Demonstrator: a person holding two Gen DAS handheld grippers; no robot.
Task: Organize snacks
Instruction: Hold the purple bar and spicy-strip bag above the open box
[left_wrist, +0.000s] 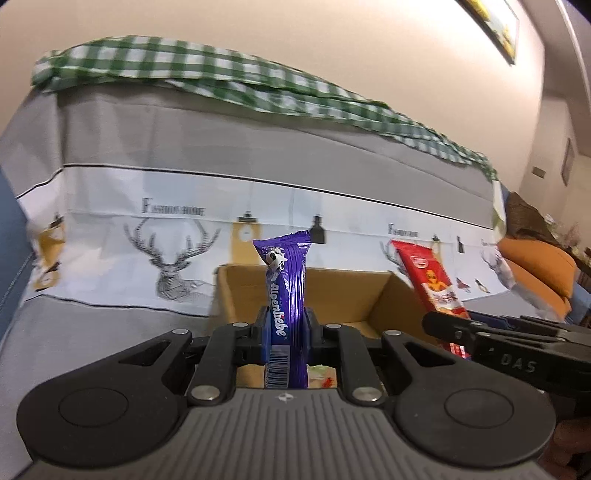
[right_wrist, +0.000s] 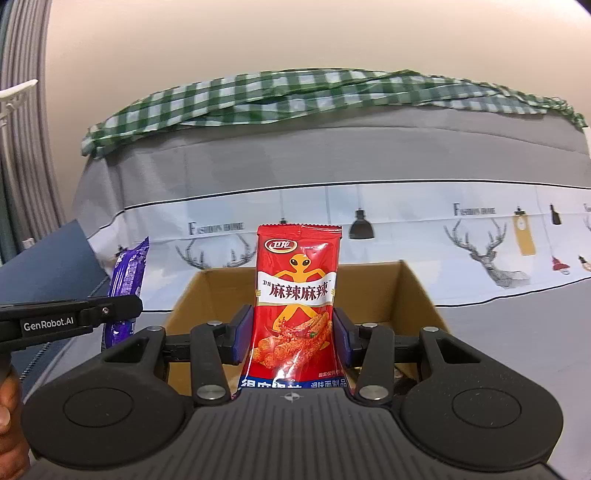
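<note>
My left gripper is shut on a purple Alpenliebe candy stick, which stands upright between the blue pads. My right gripper is shut on a red spicy-snack packet, also upright. Both are held above an open cardboard box whose far wall rises behind the snacks. In the left wrist view the red packet and the right gripper's arm show at the right over the box. In the right wrist view the purple stick and the left gripper's arm show at the left.
A sofa with a grey and white deer-print cover fills the background, with a green checked cloth draped along its back. An orange cushion lies at the far right. Some packets lie on the box floor. A hand holds the left gripper.
</note>
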